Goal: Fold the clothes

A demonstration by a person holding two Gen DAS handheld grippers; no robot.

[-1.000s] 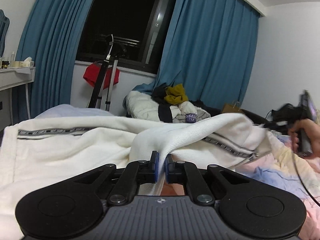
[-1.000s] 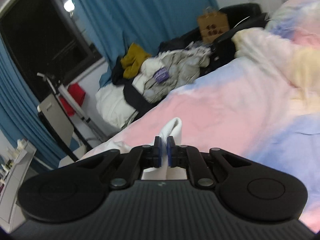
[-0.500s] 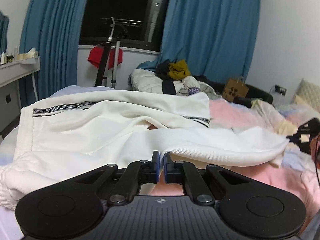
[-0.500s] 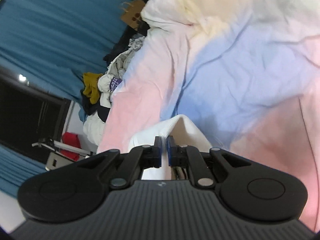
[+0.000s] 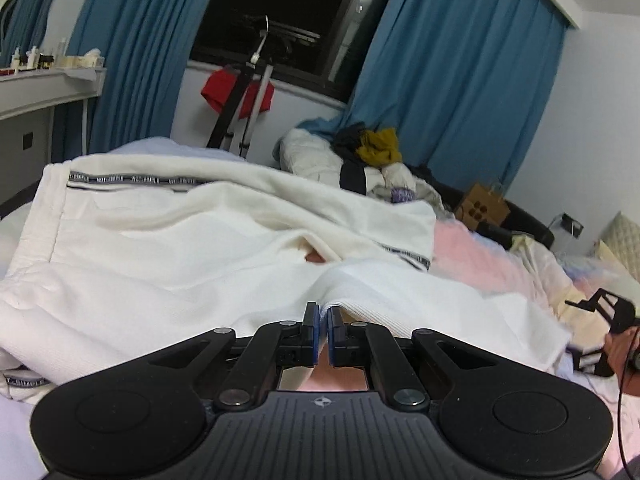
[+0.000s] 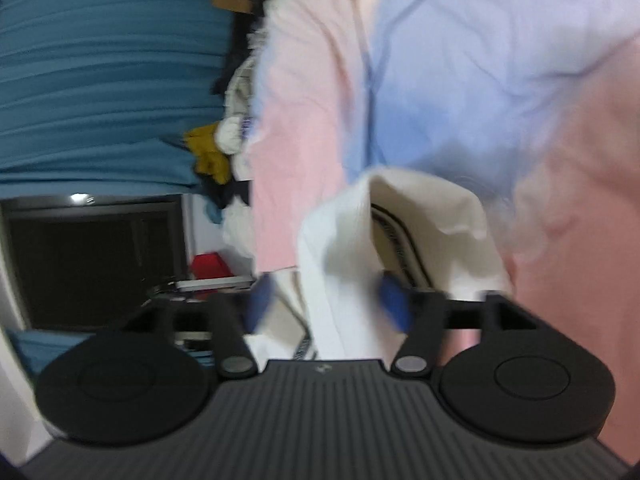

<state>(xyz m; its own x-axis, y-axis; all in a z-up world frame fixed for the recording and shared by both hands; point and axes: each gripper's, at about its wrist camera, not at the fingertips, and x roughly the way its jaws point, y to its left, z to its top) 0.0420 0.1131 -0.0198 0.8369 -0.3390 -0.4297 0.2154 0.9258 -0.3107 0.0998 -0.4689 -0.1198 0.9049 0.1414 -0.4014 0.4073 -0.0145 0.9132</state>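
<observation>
White sweatpants (image 5: 192, 240) with a black lettered side stripe lie spread over the bed. My left gripper (image 5: 323, 314) is shut on their ribbed cuff edge, low over the bedcover. In the right wrist view, which is blurred, my right gripper (image 6: 326, 304) is open, its blue pads (image 6: 394, 306) wide apart. A bunched end of the sweatpants (image 6: 420, 208) lies loose between and beyond the fingers, resting on the bedcover. The right gripper's frame and the hand holding it (image 5: 618, 342) show at the far right of the left wrist view.
The pink, blue and yellow bedcover (image 6: 460, 80) fills the right side. A pile of clothes (image 5: 372, 160) sits near the blue curtains (image 5: 460, 80). A stand with a red cloth (image 5: 236, 92), a white shelf (image 5: 44, 88) and a paper bag (image 5: 482, 208) are beyond the bed.
My right gripper has opened and let go of the sweatpants' end, which now rests on the bedcover. The garment has come down from its lifted drape. My left gripper stays shut.
</observation>
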